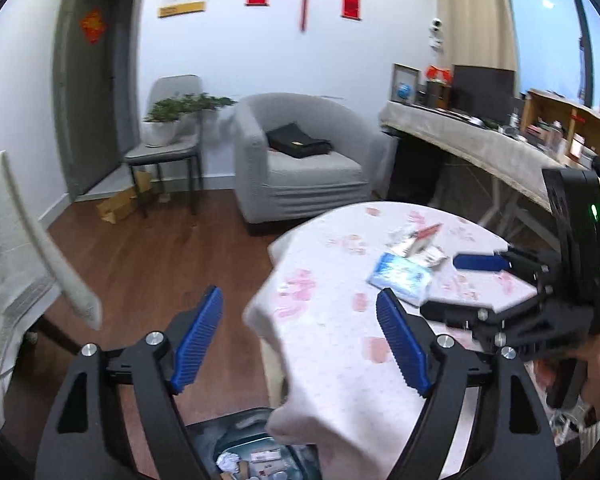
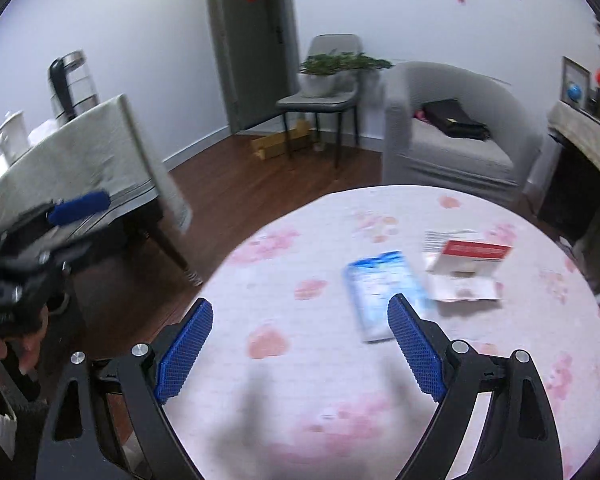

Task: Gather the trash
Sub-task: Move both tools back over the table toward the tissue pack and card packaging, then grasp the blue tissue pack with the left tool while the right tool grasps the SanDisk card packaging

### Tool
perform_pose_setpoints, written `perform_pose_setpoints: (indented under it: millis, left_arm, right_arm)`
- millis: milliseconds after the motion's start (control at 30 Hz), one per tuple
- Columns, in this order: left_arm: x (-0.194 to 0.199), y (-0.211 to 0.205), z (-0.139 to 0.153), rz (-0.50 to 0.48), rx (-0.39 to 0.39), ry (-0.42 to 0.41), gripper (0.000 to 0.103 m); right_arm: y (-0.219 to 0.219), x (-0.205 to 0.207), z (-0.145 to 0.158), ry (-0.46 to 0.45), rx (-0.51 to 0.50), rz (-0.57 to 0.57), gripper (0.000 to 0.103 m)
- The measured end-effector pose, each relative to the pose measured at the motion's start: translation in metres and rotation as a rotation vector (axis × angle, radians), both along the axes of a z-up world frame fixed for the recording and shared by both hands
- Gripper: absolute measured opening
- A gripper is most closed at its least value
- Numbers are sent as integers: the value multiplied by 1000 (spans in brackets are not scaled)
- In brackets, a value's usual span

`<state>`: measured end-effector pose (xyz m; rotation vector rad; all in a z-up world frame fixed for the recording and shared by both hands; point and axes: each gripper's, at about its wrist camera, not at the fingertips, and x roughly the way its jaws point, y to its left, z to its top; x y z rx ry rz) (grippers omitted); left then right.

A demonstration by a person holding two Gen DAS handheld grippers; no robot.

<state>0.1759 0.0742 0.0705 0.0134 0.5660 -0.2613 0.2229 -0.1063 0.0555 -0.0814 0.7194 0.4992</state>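
Observation:
A blue-and-white wrapper [image 2: 384,292] lies on the round table with the pink flowered cloth [image 2: 300,360]. A red-and-white packet on crumpled white paper [image 2: 466,270] lies just right of it. Both show in the left wrist view, the wrapper [image 1: 400,276] and the packet [image 1: 416,242]. My right gripper [image 2: 300,344] is open and empty above the table, its right finger near the wrapper's front edge. My left gripper [image 1: 300,340] is open and empty at the table's left edge, above a trash bin [image 1: 256,452] on the floor that holds crumpled trash. The right gripper [image 1: 456,280] also shows there, by the wrapper.
A grey armchair [image 1: 300,160] with a black bag stands beyond the table. A chair with a potted plant [image 1: 168,128] and a cardboard box [image 1: 118,204] are by the door. A cloth-covered table [image 2: 80,168] with a kettle stands left. A long desk [image 1: 480,140] runs right.

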Motion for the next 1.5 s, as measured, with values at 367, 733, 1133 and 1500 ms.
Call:
perform_pose_setpoints:
  millis: [367,733,1133,1500]
  left_arm:
    - [34,-52,-15,-211,62,24,93]
    - [74,-100,-51,-404,99,132,95]
    - [114,-137,-85,-482,168,209,95]
    - [142,-150,-101,-515,205,300,95]
  right_arm:
    - [-66,31,0,20,29,-145,91]
    - [-96,64,-17,78,50,-191,92]
    - [-111,92,-34,136,61,-184,92]
    - [-96,113,-42,161,48,-153,92]
